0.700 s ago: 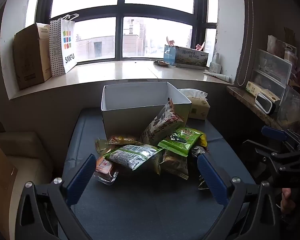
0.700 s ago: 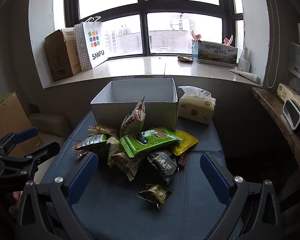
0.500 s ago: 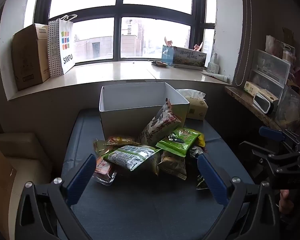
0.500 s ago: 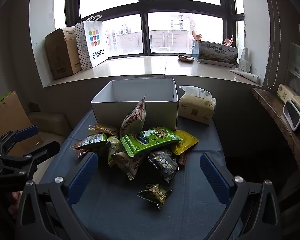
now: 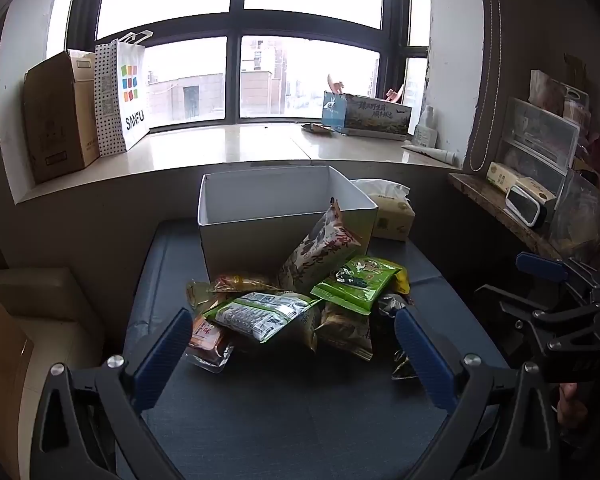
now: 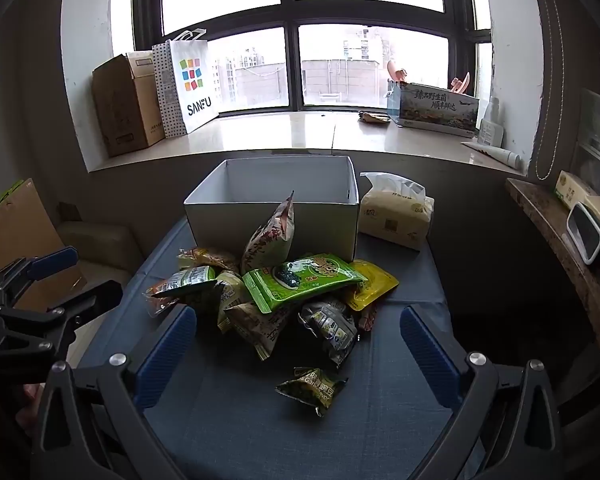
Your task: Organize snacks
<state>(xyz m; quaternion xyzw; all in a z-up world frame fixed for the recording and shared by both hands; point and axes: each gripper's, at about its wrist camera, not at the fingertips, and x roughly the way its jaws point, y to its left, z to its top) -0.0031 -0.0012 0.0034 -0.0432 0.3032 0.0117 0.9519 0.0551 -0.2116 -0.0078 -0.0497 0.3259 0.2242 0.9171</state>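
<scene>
A heap of snack packets (image 5: 300, 304) (image 6: 276, 292) lies on the dark blue table in front of an open white box (image 5: 276, 208) (image 6: 276, 204). A tall red-and-white bag (image 6: 272, 236) leans on the box, a green packet (image 6: 300, 280) lies on top, and a small dark packet (image 6: 310, 390) sits apart nearest me. My left gripper (image 5: 294, 344) is open, short of the heap, nothing between its blue pads. My right gripper (image 6: 298, 348) is open too, its fingers either side of the small dark packet without touching it. Each gripper shows at the other view's edge.
A tissue pack (image 6: 396, 216) stands right of the box. The windowsill behind holds a cardboard box (image 5: 60, 116), a white shopping bag (image 5: 124, 96) and a printed carton (image 5: 366, 114). A cluttered shelf (image 5: 512, 208) runs along the right wall. A beige seat (image 5: 32, 304) is left.
The left view has shifted a little: the box and heap sit slightly further left and lower in frame. The right gripper has held still. Both stay open.
</scene>
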